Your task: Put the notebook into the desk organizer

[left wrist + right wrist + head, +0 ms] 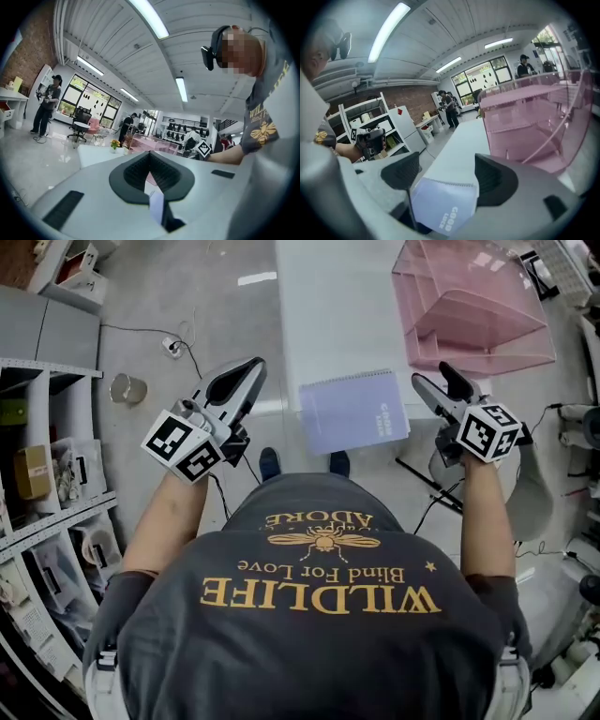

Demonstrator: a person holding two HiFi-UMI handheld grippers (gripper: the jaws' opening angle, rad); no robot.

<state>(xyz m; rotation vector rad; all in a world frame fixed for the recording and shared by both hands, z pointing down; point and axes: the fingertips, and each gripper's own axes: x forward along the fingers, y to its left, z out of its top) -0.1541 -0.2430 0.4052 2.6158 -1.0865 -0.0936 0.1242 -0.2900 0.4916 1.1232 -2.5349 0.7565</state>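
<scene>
A lavender spiral notebook lies flat at the near edge of the white table, its front corner hanging over the edge. The pink see-through desk organizer stands on the table's far right, with nothing in it that I can see. My left gripper hovers left of the table, off the notebook's left side, shut on nothing. My right gripper is open just right of the notebook, below the organizer. In the right gripper view the notebook shows between the spread jaws, with the organizer ahead to the right.
Grey shelving with boxes lines the left side. Cables and a socket lie on the floor beyond the left gripper. A grey chair stands at the right. Two people stand far off in the room.
</scene>
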